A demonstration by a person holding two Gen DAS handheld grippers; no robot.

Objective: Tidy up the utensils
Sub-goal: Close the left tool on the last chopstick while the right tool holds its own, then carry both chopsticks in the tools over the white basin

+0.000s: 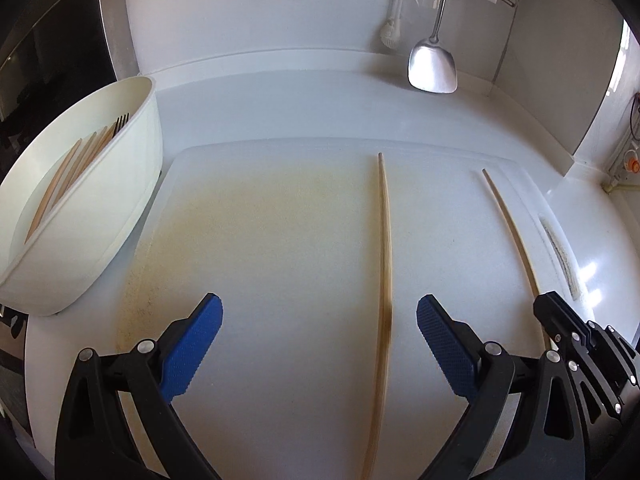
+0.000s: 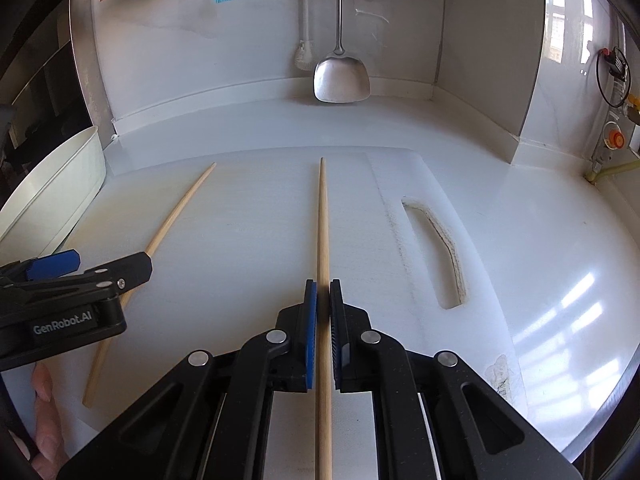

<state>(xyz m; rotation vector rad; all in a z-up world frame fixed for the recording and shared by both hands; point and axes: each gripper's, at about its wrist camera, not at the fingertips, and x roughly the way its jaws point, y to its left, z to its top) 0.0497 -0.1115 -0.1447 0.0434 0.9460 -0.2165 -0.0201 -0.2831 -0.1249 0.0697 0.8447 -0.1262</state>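
Note:
Two wooden chopsticks lie on a white cutting board [image 1: 260, 220]. My left gripper [image 1: 319, 314] is open above the board, and one chopstick [image 1: 385, 240] lies between its blue pads, nearer the right one. My right gripper [image 2: 323, 286] is shut on the other chopstick [image 2: 322, 220], which points straight ahead; it shows at the right in the left wrist view [image 1: 510, 228]. A white oval utensil holder [image 1: 80, 200] at the left holds several chopsticks [image 1: 66, 176] and a dark fork [image 1: 121, 122].
A metal spatula [image 2: 340, 76] and a white brush [image 2: 304, 56] hang on the back wall. The board has a handle slot [image 2: 438, 248] at its right. A wall corner [image 2: 528, 120] stands at the right. The left gripper body [image 2: 72, 292] is at the left in the right wrist view.

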